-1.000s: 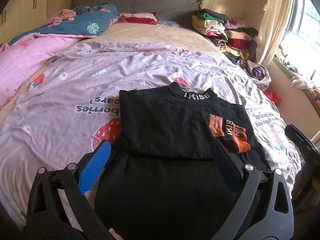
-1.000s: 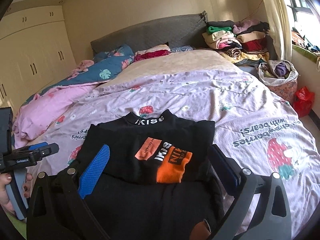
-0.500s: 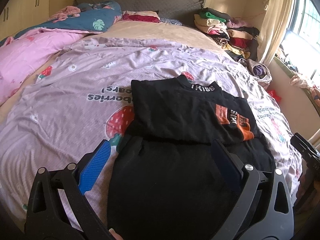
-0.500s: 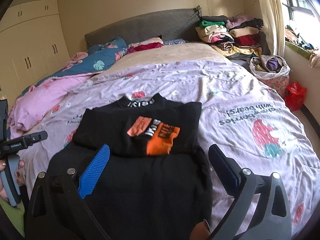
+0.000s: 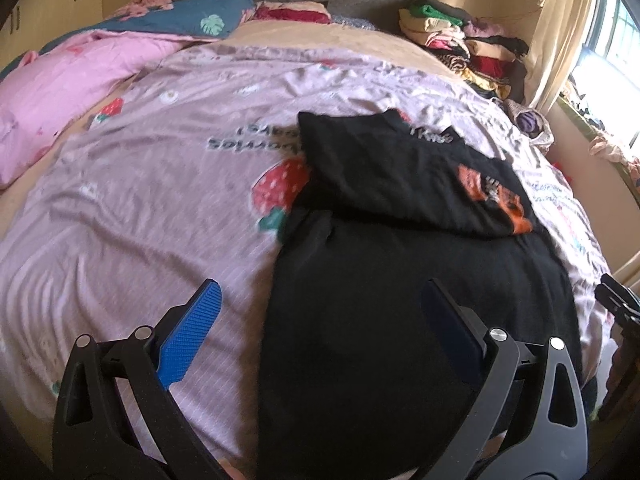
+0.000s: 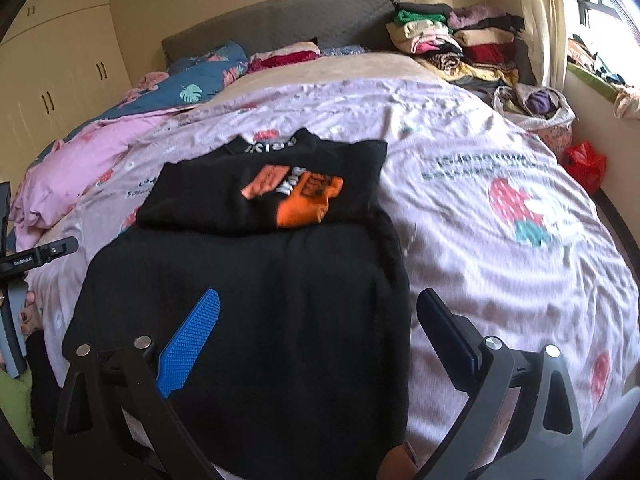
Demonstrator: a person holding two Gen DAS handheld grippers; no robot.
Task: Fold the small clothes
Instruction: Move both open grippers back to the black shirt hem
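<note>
black folded top with orange print (image 6: 264,196) on lilac strawberry-print bed cover (image 6: 480,184), left tongs (image 5: 316,312) and right tongs (image 6: 320,312) both wide open, holding nothing

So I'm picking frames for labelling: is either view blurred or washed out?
Left wrist view: the quilt print is smeared and the window is blown out. Right wrist view: the shirt print is slightly soft, with glare at its window too.

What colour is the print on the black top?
Orange with white lettering, clearest in the right wrist view.
</note>
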